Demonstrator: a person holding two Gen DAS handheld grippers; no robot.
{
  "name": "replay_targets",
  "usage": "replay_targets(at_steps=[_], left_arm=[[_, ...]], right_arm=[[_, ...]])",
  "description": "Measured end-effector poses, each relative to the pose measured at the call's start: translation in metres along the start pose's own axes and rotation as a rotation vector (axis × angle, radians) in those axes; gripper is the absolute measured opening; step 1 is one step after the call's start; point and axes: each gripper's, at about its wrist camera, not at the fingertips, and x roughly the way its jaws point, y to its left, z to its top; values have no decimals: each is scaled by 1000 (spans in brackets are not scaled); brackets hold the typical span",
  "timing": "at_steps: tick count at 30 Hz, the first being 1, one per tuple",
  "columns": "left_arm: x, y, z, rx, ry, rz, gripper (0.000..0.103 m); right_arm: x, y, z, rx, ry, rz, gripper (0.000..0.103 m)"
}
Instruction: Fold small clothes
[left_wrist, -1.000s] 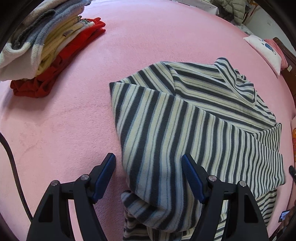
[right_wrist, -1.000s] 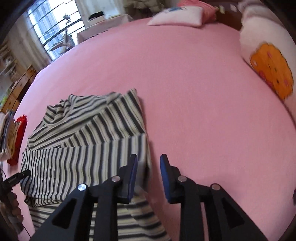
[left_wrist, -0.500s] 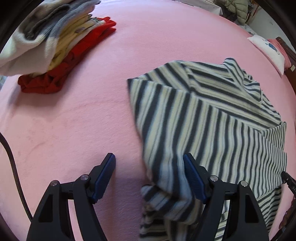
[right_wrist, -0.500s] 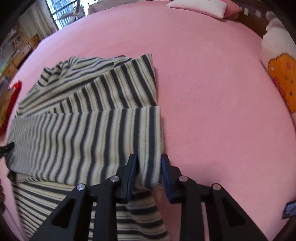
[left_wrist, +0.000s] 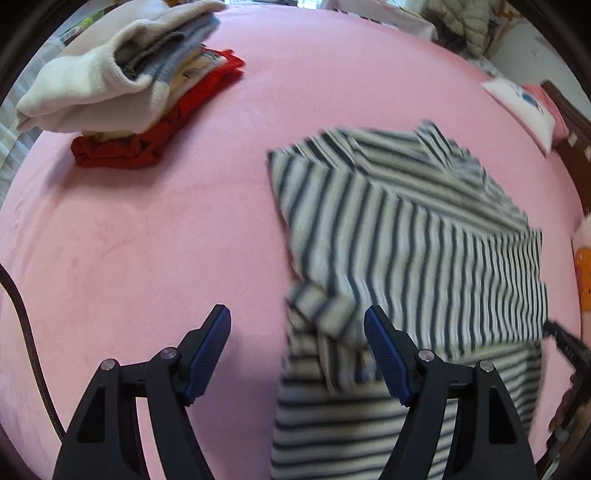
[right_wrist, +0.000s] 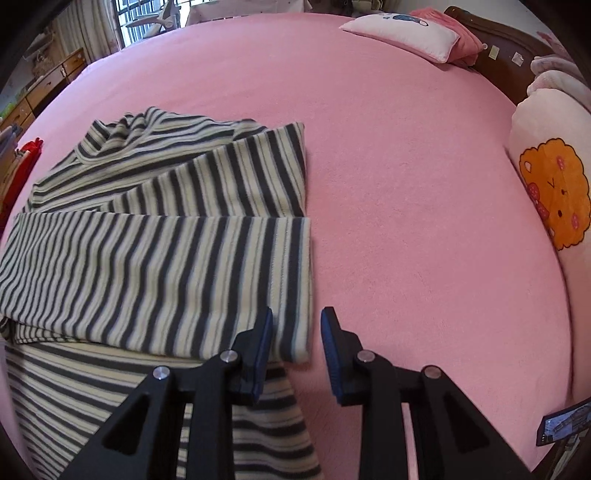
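I'm partway through folding the striped sweater (right_wrist: 155, 258), which lies on the pink bed (right_wrist: 406, 221) with its sleeve laid flat across the body. By my reckoning the next move is a fresh grip at the hem, to bring the lower part up over the sleeve. My left claw (left_wrist: 297, 334) stands wide and empty, over bare bed just beside the sweater's edge. My right claw (right_wrist: 296, 328) is narrower but released — the sleeve's end lies between the jaws, not pinched.
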Motion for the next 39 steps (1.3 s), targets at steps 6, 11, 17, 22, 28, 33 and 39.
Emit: replay_targets(at_steps=[6,11,17,22,28,33,39], left_arm=[[15,-32,-34,70,10,87,71],[35,-29,-38,2,12,154,25],[25,4,-44,-216,-40,88,13],[37,42,-52,-437,9,-44,13],[26,62,-65,-500,21,-75,16],[0,61,-65,-474,-1,19,16],[-16,45,-55,-382,-26,20,16]], right_arm=[[-21,14,-14,-65,-30,4,27],[-24,11,-12,-58,-38,16,27],[-25,11,-12,-56,-52,24,27],[-23,11,-14,-57,-47,19,27],[-25,8,-15,-58,-51,24,27],[-31,10,-14,-82,-70,18,27],[-35,16,-13,-103,-86,27,27]])
